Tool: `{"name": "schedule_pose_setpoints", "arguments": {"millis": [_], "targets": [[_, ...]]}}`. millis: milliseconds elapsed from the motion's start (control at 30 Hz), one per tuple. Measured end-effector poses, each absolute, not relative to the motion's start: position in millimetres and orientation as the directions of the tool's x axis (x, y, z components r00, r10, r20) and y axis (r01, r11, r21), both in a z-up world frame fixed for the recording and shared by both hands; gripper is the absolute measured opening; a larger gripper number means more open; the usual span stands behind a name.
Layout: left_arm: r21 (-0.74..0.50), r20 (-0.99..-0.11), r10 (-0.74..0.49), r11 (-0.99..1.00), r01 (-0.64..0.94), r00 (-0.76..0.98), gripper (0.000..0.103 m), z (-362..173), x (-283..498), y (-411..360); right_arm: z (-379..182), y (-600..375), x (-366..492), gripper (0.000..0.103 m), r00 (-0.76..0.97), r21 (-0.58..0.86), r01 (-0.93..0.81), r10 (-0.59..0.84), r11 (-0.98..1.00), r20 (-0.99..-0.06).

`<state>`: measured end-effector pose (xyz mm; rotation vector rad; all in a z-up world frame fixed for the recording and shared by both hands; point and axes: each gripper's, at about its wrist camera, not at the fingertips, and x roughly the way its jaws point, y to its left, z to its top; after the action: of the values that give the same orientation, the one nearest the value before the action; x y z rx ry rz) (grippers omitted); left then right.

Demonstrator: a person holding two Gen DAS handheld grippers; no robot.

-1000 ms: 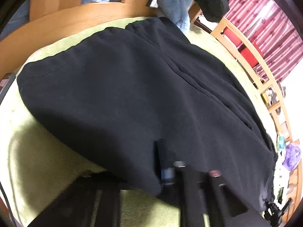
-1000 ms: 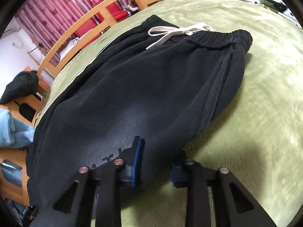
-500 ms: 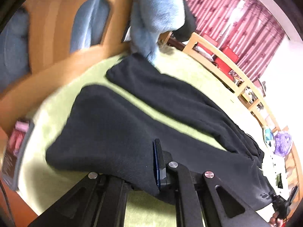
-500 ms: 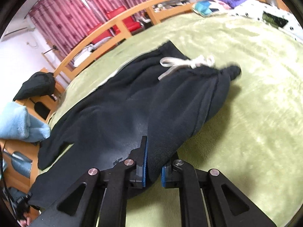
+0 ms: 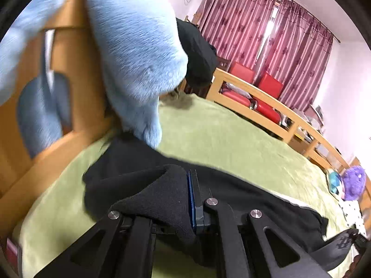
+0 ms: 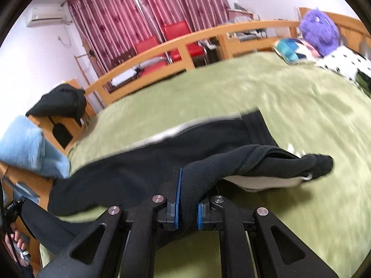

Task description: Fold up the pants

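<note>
Black pants lie lengthwise on a green bedspread. My left gripper is shut on the near leg's hem and holds the cloth lifted off the bed; its left finger is hidden under the fabric. In the right wrist view the pants stretch away to the left. My right gripper is shut on the waist end, with black cloth pinched between its blue pads. The lifted waistband hangs folded, with its pale inner side showing.
A fluffy light-blue blanket hangs over the wooden footboard close to the left. A wooden bed rail runs along the far side. A purple plush and spotted cloth lie at the bed's right end.
Both grippers have closed on the near edge of the pants and lifted it. The pants, spread flat a second ago, now show one leg and the waist raised off the bedspread.
</note>
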<state>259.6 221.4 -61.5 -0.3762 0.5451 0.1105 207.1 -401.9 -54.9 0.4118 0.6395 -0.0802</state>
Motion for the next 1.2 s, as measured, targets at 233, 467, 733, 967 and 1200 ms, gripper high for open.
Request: {"name": "schedule_pose_setpoints", "arguments": {"millis": [233,467,733,967,1200], "targets": [[-0.282,-0.547,0.049,0.929,-0.239,0.836,0.008,-76.7,355.4,212.5,-56.1,-401.8,327.3,0.01,0.806,0.338,0.208,0.035,0.918,-0.591],[-0.185,-0.715,0.039,0.952,-0.243,0.698,0.023,-133.8,401.8,190.6,-127.3,-391.0,389.0,0.044,0.708,0.327,0.24,0.065,0.914,-0.703],[-0.183,-0.64,0.046,0.96,-0.211,0.767,0.085,-133.7,313.3,189.8,-141.7,-378.9,309.4,0.065,0.697,0.221,0.18,0.034,0.959,-0.717],[-0.258,-0.737,-0.074,0.949,-0.178,0.672,0.085,-181.2,270.1,184.2,-173.5,-409.0,241.2,0.07,0.642,0.237,0.277,0.004,0.931,-0.767],[-0.368,-0.756,-0.126,0.893,-0.258,0.643,0.079,-230.8,280.2,191.9,-214.9,-447.4,227.4,0.07,0.62,0.386,0.387,0.074,0.837,-0.781]]}}
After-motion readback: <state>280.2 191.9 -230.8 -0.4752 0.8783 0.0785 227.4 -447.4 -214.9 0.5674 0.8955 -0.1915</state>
